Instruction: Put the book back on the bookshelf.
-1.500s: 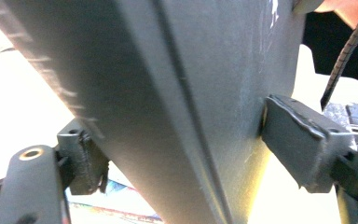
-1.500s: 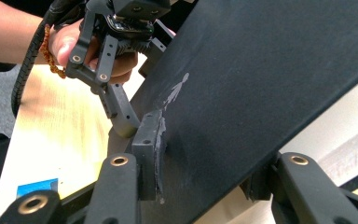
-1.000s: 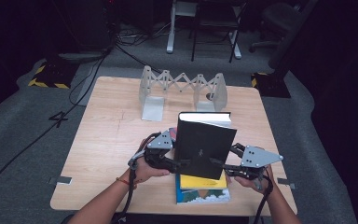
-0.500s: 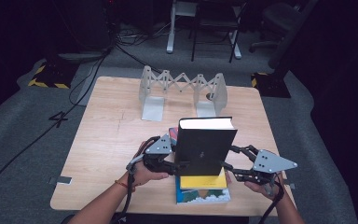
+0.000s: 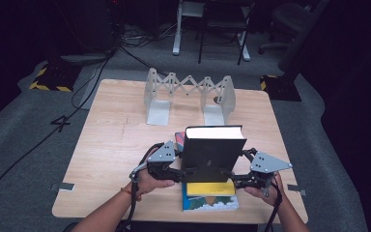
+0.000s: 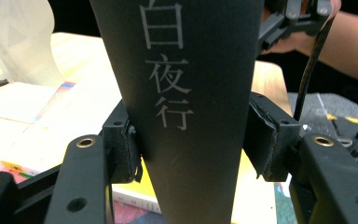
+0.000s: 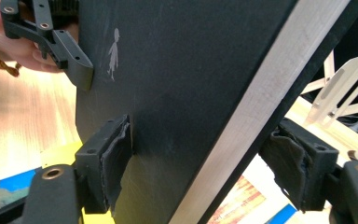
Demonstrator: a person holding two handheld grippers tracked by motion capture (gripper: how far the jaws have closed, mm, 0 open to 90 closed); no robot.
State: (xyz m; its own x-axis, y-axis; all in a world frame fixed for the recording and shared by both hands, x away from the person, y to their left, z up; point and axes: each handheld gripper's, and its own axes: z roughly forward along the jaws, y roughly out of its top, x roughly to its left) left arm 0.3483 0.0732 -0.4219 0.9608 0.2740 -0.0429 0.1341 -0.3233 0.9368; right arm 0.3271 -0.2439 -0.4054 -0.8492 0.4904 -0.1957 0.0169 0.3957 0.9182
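A thick black book [image 5: 210,152] stands upright over a stack of books, its pages facing up in the high view. My left gripper [image 5: 181,171] is shut on its spine [image 6: 191,93]: the jaws have just been closing and both pads press the covers. My right gripper [image 5: 239,179] straddles the page edge [image 7: 242,116]. Its jaws have just been opening, so the left pad [image 7: 116,158] lies against the cover while the right pad [image 7: 286,163] stands clear of the book. My left gripper [image 7: 51,37] also shows at the top left of the right gripper view.
Under the black book lie a yellow book [image 5: 210,188] and a blue-green one [image 5: 210,204] near the front edge of the wooden table [image 5: 116,140]. A grey folding book rack [image 5: 188,87] stands at the back. A colourful book [image 5: 178,137] lies just behind the left gripper.
The right gripper has shifted a little at the book's right edge. The black book and the left gripper stay about where they were.
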